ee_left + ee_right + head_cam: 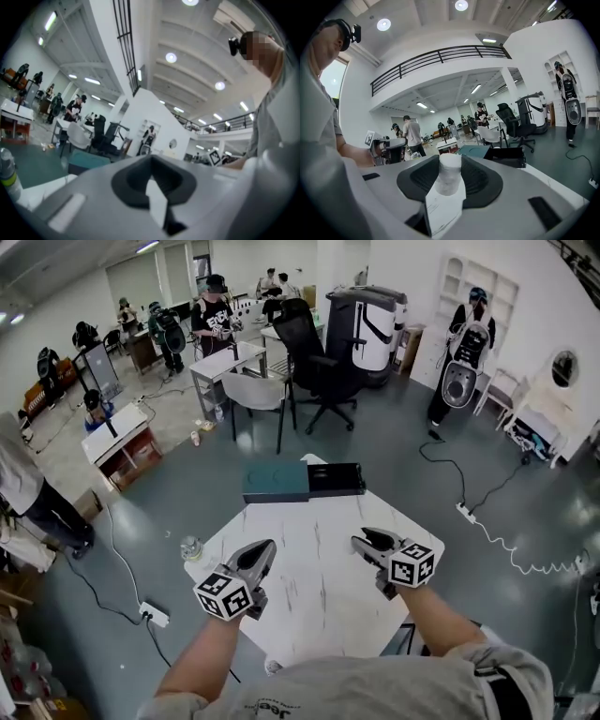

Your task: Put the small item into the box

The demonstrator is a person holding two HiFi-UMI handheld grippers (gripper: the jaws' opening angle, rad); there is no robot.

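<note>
Found the right gripper (362, 540) with jaws clamped on the small item (450, 172), a pale stubby cylinder with a paper tag hanging below it, held over the white surface (309, 601). Found the left gripper (262, 550) alongside, jaws pressed together on nothing identifiable. Located the box (276, 482) at the far edge of the surface, a teal sleeve with a black tray (336, 478) showing at its right end, well apart from both grippers. Judged step in hand: carry to the tray. Recommend travelling forward and level with a firm clamp, centring over the black tray rather than the sleeve, and lowering inside its walls before parting the jaws. Recommend bracing the sleeve with the left gripper should the box slide.
</note>
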